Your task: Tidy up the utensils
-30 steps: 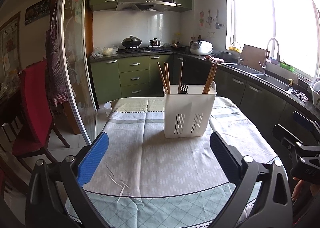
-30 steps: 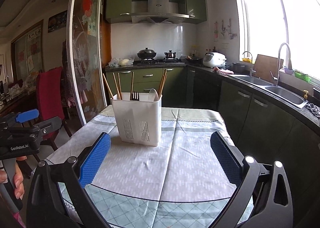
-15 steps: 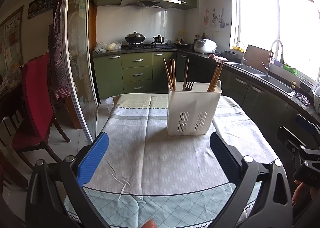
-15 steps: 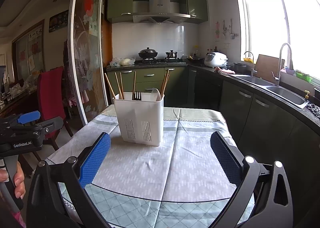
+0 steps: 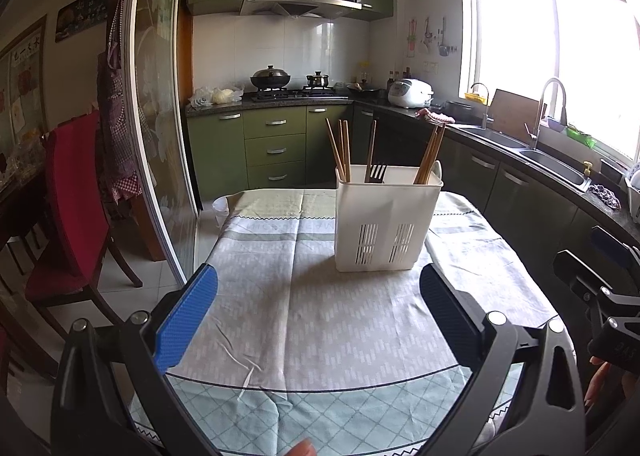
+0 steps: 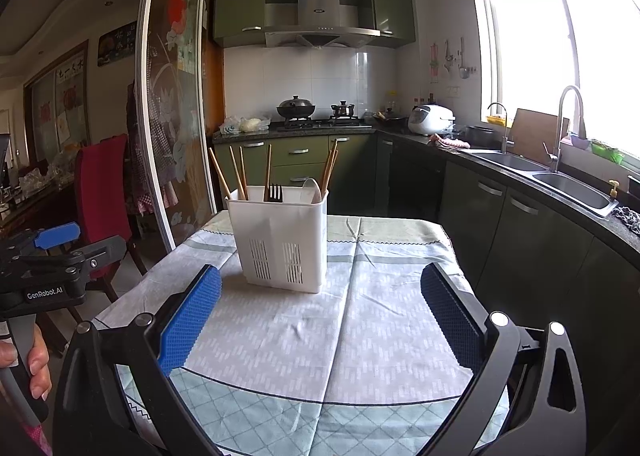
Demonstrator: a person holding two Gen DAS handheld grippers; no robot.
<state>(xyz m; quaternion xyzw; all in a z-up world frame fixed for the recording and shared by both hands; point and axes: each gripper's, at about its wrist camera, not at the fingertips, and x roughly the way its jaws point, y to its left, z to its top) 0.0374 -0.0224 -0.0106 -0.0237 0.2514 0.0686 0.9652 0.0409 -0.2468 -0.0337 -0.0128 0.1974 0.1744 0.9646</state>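
White utensil holder (image 5: 387,222) stands upright on the tablecloth (image 5: 320,320), toward the far half of the table, well apart from both claws. Left gripper (image 5: 318,314) hangs low over the near cloth, jaws spread wide, nothing between the blue pads. Right gripper (image 6: 320,314) the same: wide open, empty, aimed at the holder from the near edge. No loose utensil lies on the cloth in either view, so everything visible sits already in the holder; judged from that, either the sorting is done or it has not begun and the job is to regroup pieces among the compartments. Internal dividers not clearly visible, so which compartment holds what cannot be told. Count, from the right wrist view: three chopsticks (image 6: 236,176) leaning at the left end, one more stick beside the fork, a bundle of about three chopsticks (image 6: 330,170) at the right end, exact number unclear. One dark fork (image 6: 275,192), tines up, near the middle. One pale spoon (image 6: 312,190) at the right, bowl up. One holder. Two claws, neither touching anything.
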